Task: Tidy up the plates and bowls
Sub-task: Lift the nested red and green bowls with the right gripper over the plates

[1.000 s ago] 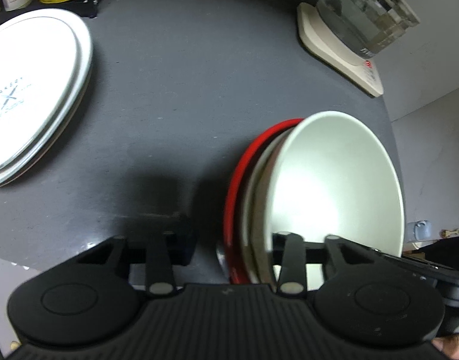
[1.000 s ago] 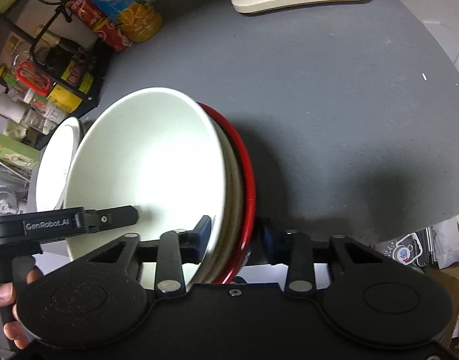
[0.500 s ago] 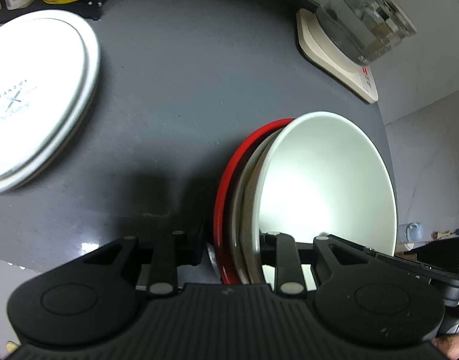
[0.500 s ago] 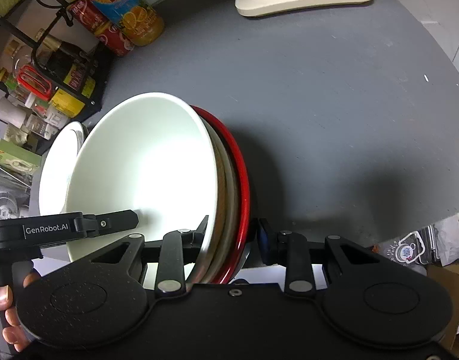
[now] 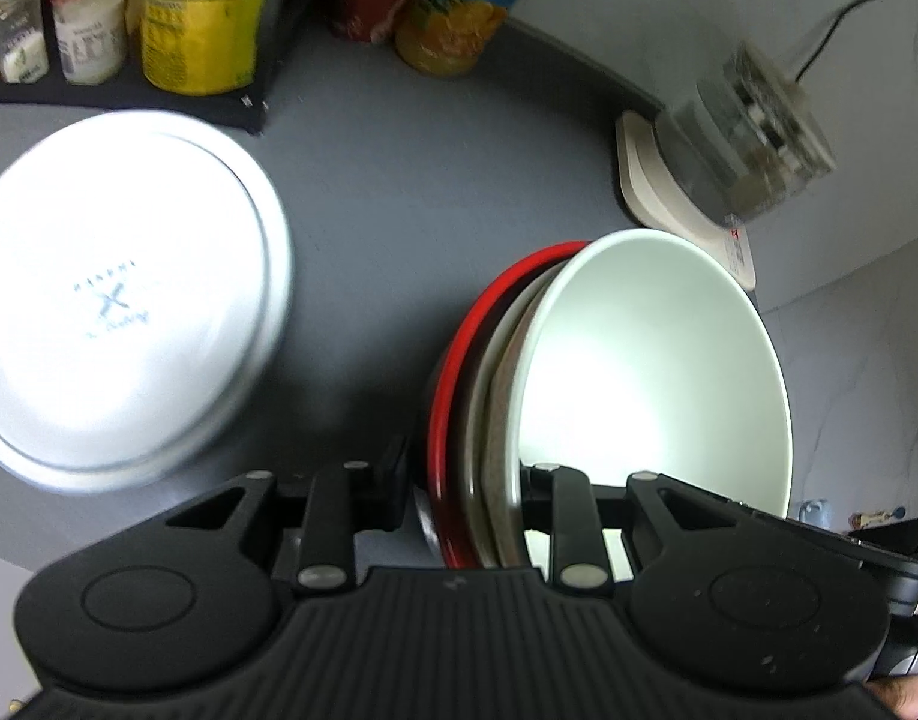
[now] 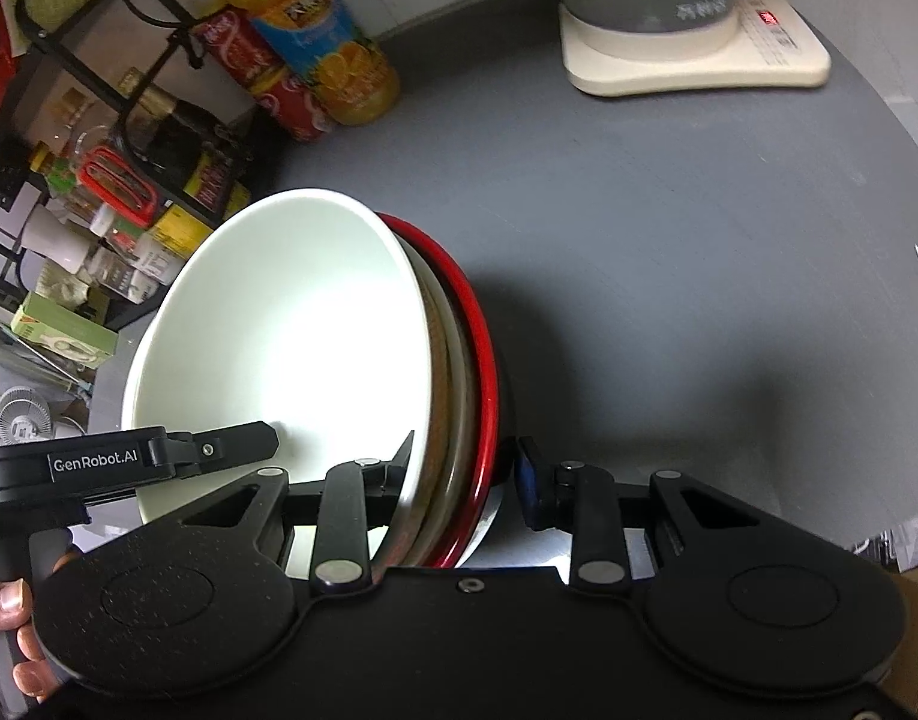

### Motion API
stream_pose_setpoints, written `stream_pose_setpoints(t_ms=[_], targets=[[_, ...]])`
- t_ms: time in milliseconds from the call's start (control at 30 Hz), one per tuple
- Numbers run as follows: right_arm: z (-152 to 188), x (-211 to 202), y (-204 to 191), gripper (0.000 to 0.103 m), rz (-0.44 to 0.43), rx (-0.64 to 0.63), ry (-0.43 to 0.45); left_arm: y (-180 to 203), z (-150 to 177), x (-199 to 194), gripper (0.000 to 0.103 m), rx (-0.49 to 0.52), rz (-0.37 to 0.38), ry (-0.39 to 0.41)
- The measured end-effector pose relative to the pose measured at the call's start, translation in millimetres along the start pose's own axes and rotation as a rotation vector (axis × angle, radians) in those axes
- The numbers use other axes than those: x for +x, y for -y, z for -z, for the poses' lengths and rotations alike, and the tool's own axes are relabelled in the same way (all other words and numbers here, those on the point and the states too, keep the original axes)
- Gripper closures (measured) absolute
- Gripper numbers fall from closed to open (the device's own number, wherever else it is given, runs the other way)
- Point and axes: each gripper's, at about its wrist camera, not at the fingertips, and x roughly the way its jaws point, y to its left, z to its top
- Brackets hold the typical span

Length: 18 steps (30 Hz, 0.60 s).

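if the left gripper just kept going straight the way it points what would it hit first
The left gripper is already clamped on the bowl stack, which fills its line. Past that lies bare grey table, then probably the orange bottle at the back; depth is unclear.

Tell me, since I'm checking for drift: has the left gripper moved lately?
Yes. The left gripper advanced toward the spice rack, which now fills the view's top.
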Motion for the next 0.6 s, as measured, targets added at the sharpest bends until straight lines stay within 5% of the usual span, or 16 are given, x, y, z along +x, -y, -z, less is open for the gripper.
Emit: stream_pose_setpoints(t_ms=[600], targets=[[-33,35,-88,0.072,-0.05,-0.105,-0.011,-88,-42,-47,0.076,-0.092,-0.017,0.078]])
